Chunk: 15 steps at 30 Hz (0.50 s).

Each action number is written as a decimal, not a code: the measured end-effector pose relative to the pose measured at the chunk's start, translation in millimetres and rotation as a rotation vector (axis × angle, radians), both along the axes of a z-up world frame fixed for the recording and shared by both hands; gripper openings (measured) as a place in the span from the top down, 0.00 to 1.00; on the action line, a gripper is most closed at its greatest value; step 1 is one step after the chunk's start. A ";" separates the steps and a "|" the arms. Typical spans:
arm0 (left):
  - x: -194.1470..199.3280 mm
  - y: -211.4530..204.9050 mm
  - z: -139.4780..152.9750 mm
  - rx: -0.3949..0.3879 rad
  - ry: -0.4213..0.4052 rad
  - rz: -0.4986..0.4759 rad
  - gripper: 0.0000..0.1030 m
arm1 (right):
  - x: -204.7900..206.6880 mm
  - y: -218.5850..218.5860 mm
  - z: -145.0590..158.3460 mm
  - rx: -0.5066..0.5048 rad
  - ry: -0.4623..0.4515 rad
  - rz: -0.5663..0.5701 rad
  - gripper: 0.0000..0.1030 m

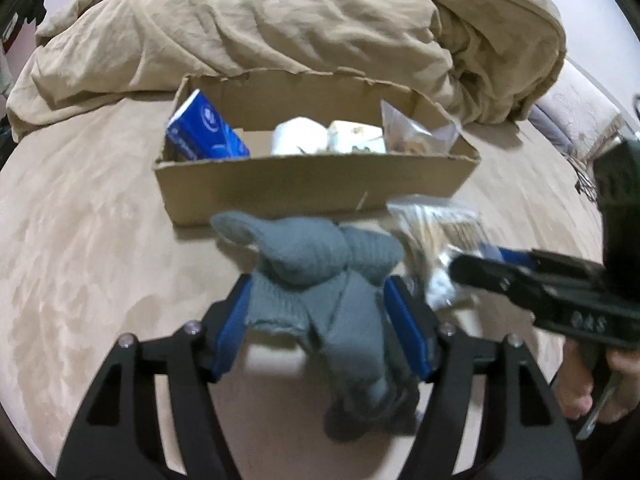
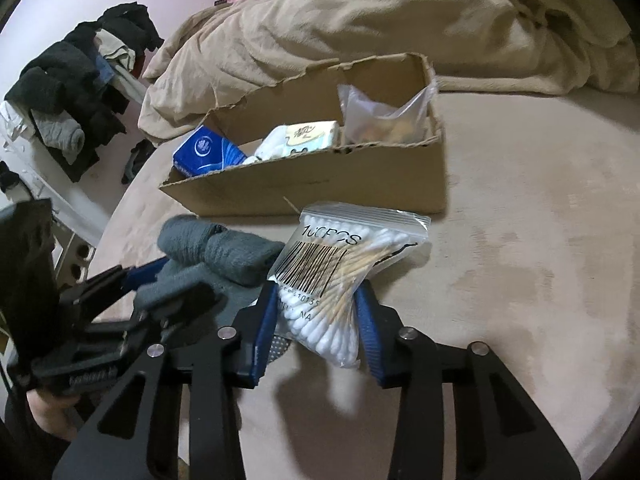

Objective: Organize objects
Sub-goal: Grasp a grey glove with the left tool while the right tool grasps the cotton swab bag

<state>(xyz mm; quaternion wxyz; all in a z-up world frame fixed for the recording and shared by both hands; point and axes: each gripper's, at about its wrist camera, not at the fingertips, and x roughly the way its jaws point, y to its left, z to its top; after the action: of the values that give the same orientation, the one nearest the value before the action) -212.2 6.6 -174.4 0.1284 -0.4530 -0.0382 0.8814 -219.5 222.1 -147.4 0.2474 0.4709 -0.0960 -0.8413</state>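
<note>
Right now you are mid-carry, by the look of it: both tools are loaded and the cardboard box (image 1: 316,184) sits ahead at twelve o'clock on the bed, so the step in hand is delivery.

Your left gripper (image 1: 316,312) pinches the bundled grey socks (image 1: 320,264) between its blue pads (image 1: 408,328), the bundle bulging above them and a tail drooping below. Your right gripper (image 2: 316,320) is clamped on the zip bag of cotton swabs (image 2: 340,276), held by its lower end with the barcode facing up.

Next you likely need to lift each load over the near wall and release it into a gap; the free floor seems to lie between the blue packet (image 1: 208,132) and the white items.

Both tools point forward, close together, the left at your nine o'clock.
</note>
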 end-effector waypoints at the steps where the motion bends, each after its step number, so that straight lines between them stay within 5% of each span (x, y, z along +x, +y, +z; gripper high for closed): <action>1: -3.1 0.0 -2.2 0.007 -0.002 0.003 0.35 | 1.5 0.7 1.2 0.004 0.004 0.000 0.61; 7: -6.4 -5.0 -9.3 0.058 -0.026 0.041 0.69 | 7.3 7.0 4.9 0.007 0.007 -0.004 0.61; 15: 21.6 -20.6 25.1 0.105 0.038 0.069 0.75 | 23.1 15.7 26.5 0.003 0.050 -0.017 0.61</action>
<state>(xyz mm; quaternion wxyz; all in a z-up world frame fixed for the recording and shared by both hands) -190.7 -14.0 -149.3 0.1223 -0.4274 -0.0975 0.8904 -196.4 237.8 -120.9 0.2417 0.4494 -0.0925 -0.8550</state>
